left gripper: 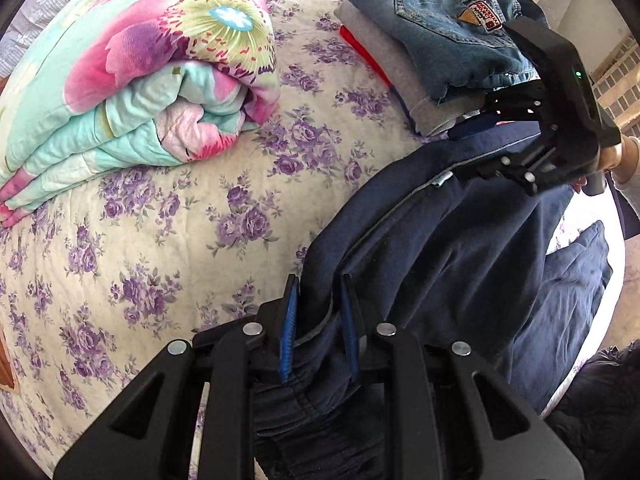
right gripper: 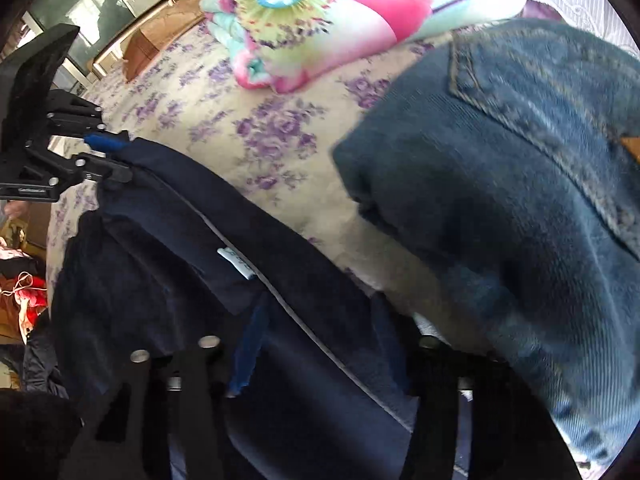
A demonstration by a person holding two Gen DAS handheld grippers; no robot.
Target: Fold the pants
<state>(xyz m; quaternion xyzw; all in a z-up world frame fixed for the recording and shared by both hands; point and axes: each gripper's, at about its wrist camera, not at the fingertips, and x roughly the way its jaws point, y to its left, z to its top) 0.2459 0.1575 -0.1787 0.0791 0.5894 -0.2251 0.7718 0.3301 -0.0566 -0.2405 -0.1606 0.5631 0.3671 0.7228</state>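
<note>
Navy blue fleece pants [left gripper: 460,248] hang unfolded over the floral purple-print bedspread [left gripper: 180,220], gripped at the waistband by the left gripper [left gripper: 320,320] and right gripper [left gripper: 476,120], both clenched on fabric. Judged: folding barely begun; folded blue denim jeans [left gripper: 448,28] lie beside.

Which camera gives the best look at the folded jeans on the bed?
The left wrist view. It shows the folded jeans sharp and nearly whole, pocket and patch visible, lying on a grey garment. In the right wrist view the jeans fill the right side, close, blurred and cut off by the frame edge.
</note>
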